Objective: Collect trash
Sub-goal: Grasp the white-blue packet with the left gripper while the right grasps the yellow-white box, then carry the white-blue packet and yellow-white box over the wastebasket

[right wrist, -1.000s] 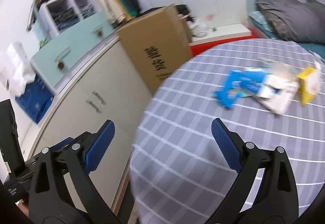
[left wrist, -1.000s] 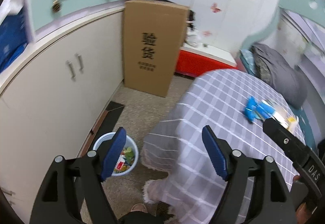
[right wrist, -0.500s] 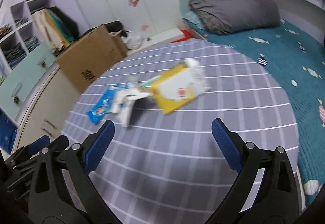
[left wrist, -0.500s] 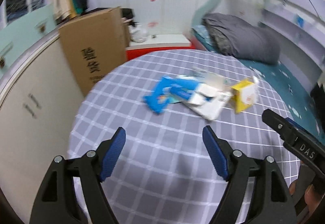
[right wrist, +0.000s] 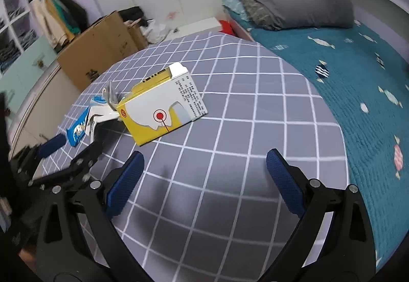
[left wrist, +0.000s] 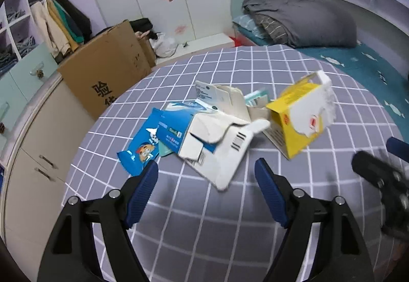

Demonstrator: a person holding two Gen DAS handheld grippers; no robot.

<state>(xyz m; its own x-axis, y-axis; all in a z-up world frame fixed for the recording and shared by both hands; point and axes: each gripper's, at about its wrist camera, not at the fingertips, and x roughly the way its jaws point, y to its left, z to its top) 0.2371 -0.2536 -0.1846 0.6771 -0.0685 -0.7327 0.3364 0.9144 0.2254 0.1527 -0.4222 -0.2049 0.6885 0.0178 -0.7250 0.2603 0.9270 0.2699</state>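
Note:
Trash lies in a pile on the round table with a grey checked cloth (left wrist: 204,218). A flattened white and blue carton (left wrist: 217,139) sits in the middle, a blue snack wrapper (left wrist: 141,146) to its left, a yellow and white box (left wrist: 301,118) to its right. My left gripper (left wrist: 207,179) is open and empty, just short of the white carton. My right gripper (right wrist: 204,172) is open and empty, a little short of the yellow box (right wrist: 161,108). The blue wrapper (right wrist: 78,128) shows at its left.
A tall cardboard box (left wrist: 107,72) stands behind the table by pale cabinets (left wrist: 33,149). A bed with teal cover (right wrist: 345,65) and grey bedding (left wrist: 301,19) lies right of the table. The left gripper's fingers (right wrist: 56,144) show in the right wrist view.
Both grippers have swung from the cabinet and floor bin side to face the table and have come closer to the trash pile. Both stay open.

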